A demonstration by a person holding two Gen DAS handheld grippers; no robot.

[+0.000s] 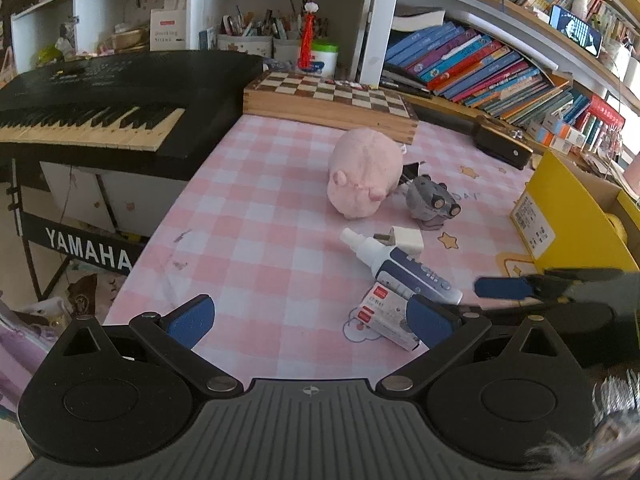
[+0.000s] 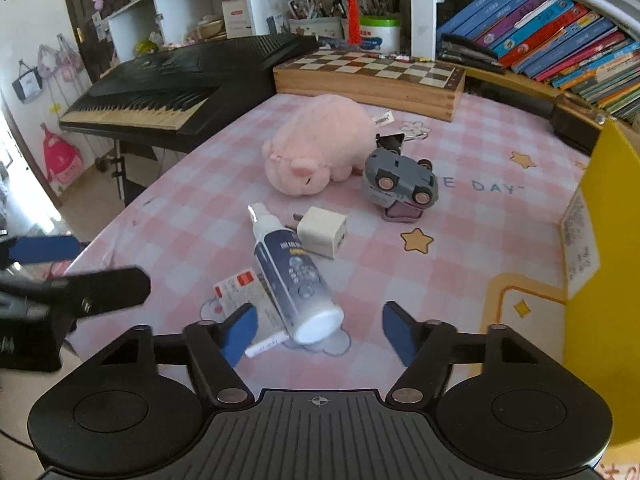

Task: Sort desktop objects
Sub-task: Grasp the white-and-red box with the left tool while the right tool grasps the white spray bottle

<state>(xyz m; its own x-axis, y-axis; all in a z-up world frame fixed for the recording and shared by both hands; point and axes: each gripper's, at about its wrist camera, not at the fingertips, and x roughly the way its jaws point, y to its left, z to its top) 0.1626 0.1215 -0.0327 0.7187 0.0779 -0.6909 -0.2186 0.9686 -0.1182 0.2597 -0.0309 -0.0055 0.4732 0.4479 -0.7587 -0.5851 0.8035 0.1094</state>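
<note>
Spray bottle, white with a dark blue label (image 2: 294, 276), lies on the pink checked counter (image 2: 460, 280) at lower centre of the right wrist view, its base between the right tongs (image 2: 320, 330), whose blue pads stand apart from it. Left tongs (image 1: 310, 322) are spread wide, holding nothing, their right pad over a small white carton (image 1: 384, 316).

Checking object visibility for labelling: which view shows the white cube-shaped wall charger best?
The right wrist view: the white cube-shaped wall charger lies unobstructed, its prongs and port visible. In the left wrist view the charger is smaller and partly hidden behind the white-and-navy spray bottle.
</note>
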